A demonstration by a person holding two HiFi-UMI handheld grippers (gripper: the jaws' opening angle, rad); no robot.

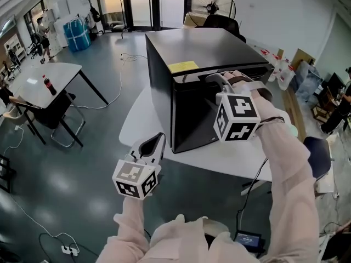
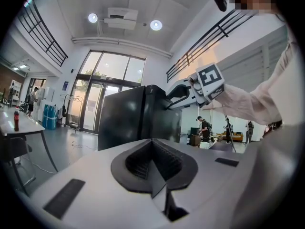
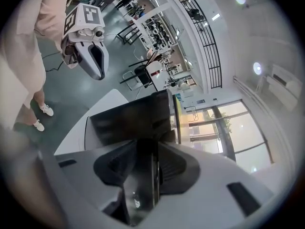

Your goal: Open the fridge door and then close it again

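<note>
Right gripper point(image 1: 226, 79) jaws pinch fridge door point(image 1: 200, 119) facing person, top edge level.

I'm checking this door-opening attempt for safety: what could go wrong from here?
The right gripper grips only the thin top edge of the fridge door, so it may slip off when pulled. The fridge stands near the table edge with the left gripper not bracing it; a hard pull could drag it forward.

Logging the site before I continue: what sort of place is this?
Probably a large open lab or workshop hall: a black fridge on a white table, a standing fan, tall glass doors behind.
</note>
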